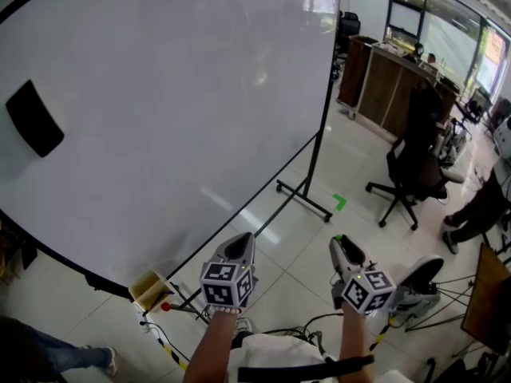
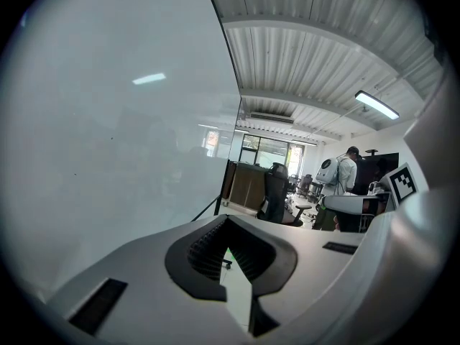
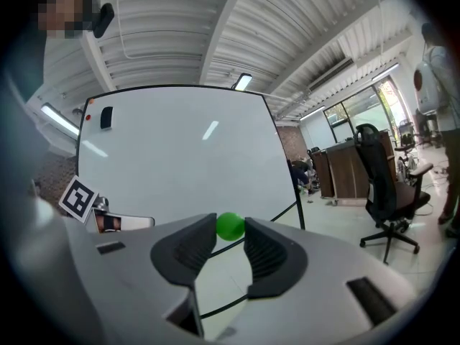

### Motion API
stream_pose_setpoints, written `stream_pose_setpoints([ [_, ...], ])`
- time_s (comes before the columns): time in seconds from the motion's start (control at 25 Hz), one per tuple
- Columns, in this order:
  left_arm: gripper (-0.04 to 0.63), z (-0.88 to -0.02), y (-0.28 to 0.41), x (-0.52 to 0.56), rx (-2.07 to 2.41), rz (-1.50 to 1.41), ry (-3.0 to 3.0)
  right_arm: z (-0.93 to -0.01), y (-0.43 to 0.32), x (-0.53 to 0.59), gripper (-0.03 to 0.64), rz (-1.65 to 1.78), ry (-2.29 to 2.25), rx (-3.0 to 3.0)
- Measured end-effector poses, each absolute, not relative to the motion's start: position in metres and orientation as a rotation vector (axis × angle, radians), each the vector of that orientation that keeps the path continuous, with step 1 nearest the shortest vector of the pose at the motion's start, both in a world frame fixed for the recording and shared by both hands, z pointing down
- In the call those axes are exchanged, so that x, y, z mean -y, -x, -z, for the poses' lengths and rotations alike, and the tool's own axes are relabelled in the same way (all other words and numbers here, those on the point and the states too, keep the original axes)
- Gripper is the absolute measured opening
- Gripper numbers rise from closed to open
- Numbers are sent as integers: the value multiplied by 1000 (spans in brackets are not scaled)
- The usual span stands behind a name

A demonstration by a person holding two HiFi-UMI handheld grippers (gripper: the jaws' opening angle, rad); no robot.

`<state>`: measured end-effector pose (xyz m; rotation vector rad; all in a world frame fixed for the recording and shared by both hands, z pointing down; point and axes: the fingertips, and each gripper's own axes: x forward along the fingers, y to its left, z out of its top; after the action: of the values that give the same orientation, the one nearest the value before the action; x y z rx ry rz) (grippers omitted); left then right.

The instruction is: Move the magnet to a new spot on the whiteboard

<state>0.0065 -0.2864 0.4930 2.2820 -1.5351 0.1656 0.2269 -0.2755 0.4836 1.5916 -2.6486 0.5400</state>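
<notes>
Right claw (image 3: 230, 228) clamped on small green ball (image 3: 230, 224), likely the magnet, off the whiteboard (image 1: 176, 110); left claw (image 2: 228, 220) closed, empty.

- Head view: looks steeply down and forward from above the person's forearms, onto the left gripper (image 1: 242, 239) and right gripper (image 1: 341, 242), with the large white whiteboard on a black stand (image 1: 160, 118) filling the left.
- Left gripper view: looks low along its own jaws, close beside the board, facing a distant black office chair (image 2: 275, 191).
- Right gripper view: looks along its jaws, with the small green ball-shaped magnet (image 3: 230, 226) near the lens and the whole board farther back.
- All three views share the board and chair, and each gripper view catches the other gripper's marker cube.
</notes>
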Motion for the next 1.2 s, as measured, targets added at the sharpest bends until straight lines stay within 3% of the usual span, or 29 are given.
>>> stream_pose_setpoints([
  [0.56, -2, -491, 6, 289, 1556, -147, -2246, -478, -205, 290, 127, -512, -1518, 2679],
  [1.2, -3, -482, 57, 295, 1674, -109, -2166, -371, -116, 388, 127, -173, -1290, 2868],
])
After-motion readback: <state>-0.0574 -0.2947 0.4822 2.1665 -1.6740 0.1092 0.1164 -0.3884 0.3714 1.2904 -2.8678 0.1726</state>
